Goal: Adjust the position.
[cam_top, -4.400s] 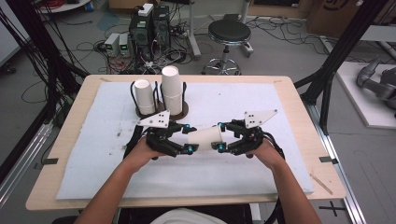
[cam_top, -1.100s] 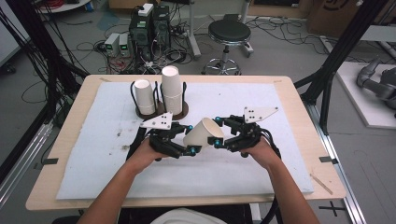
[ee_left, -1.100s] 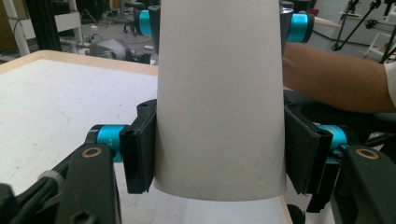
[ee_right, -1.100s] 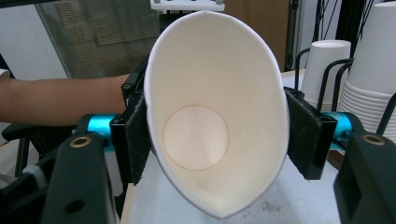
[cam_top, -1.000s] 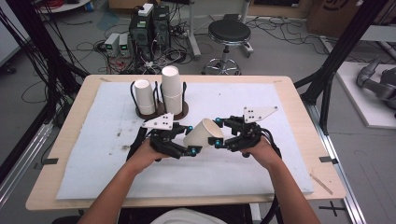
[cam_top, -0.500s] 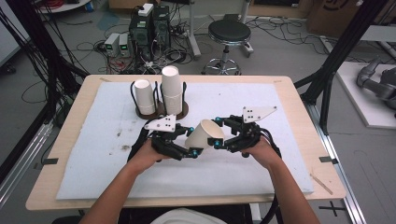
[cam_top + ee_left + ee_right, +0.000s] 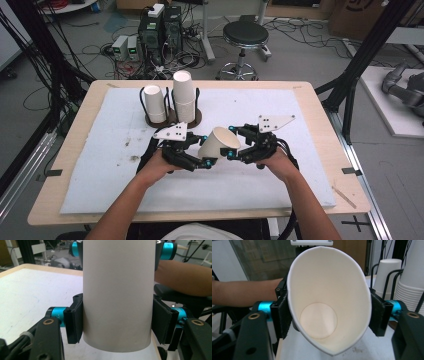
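A paper cup (image 7: 219, 143) hangs tilted above the middle of the table (image 7: 320, 125), nearer its front edge, with both grippers on it. The left gripper (image 7: 196, 159) is clamped on the cup's narrow base end, pads flat against the wall in the left gripper view. The right gripper (image 7: 239, 145) holds the rim end, and its jaws have just been closing a little on the cup; in the right gripper view the mouth is squeezed into an oval between the pads. At the back left of the table a rack (image 7: 172, 118) carries two stacks of upturned cups (image 7: 183, 95), well apart from the held one. The work looks to be in its middle: one cup is out of the stacks and gripped at both ends, and it is not yet set down anywhere; what is left seems to be handing it to one gripper and placing it. Compared with the earliest frame, the cup lay level between the grippers then; now its mouth tips up toward the right gripper.
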The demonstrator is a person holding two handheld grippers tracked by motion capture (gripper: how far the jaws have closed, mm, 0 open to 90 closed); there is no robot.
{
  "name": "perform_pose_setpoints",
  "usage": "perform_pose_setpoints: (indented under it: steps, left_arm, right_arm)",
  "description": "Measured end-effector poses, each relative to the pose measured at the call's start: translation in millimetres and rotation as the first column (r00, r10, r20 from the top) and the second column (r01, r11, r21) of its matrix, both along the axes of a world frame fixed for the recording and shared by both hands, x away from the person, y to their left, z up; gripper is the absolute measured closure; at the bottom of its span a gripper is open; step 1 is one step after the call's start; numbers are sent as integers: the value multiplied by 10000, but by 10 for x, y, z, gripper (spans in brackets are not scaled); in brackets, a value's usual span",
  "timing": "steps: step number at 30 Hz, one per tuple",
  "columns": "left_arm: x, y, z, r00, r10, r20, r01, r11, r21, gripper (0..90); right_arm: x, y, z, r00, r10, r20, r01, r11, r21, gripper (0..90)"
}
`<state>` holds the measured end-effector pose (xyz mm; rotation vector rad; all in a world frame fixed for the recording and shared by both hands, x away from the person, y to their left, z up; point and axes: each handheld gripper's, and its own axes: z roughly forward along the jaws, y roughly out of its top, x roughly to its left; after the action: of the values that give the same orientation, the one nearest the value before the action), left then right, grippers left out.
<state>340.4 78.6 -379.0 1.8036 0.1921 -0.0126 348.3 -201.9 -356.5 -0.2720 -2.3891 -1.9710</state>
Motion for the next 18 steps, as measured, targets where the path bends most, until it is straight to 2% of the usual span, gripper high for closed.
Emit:
perform_pose_setpoints:
  steps: [2, 4, 7, 9, 13, 18]
  left_arm:
    - [6, -7, -9, 9994, 335, -94, -333, 9993, 165, 320]
    - [11, -2, -9, 9992, 373, -124, -370, 9991, 193, 278]
    - [7, -9, -12, 9995, 279, -170, -274, 9993, 238, 284]
    - [2, -21, -19, 9999, 104, -107, -100, 9994, 344, 337]
    - [-13, -55, -27, 9999, -58, -120, 63, 9993, 381, 355]
    - [-8, -33, 0, 10000, 38, -14, -38, 9999, 132, 352]
  right_arm:
    - [7, 2, -7, 10000, -13, 63, 14, 9999, -162, 349]
    - [2, 2, -5, 10000, -48, 61, 49, 9997, -221, 357]
    - [5, -4, -2, 10000, 62, -59, -64, 9996, -283, 361]
    - [5, -1, -1, 10000, 51, -62, -53, 9996, -281, 363]
    - [-5, 17, 8, 9998, 170, -76, -171, 9997, -163, 361]
    - [-8, 18, 11, 9999, -106, -92, 108, 9997, 202, 266]
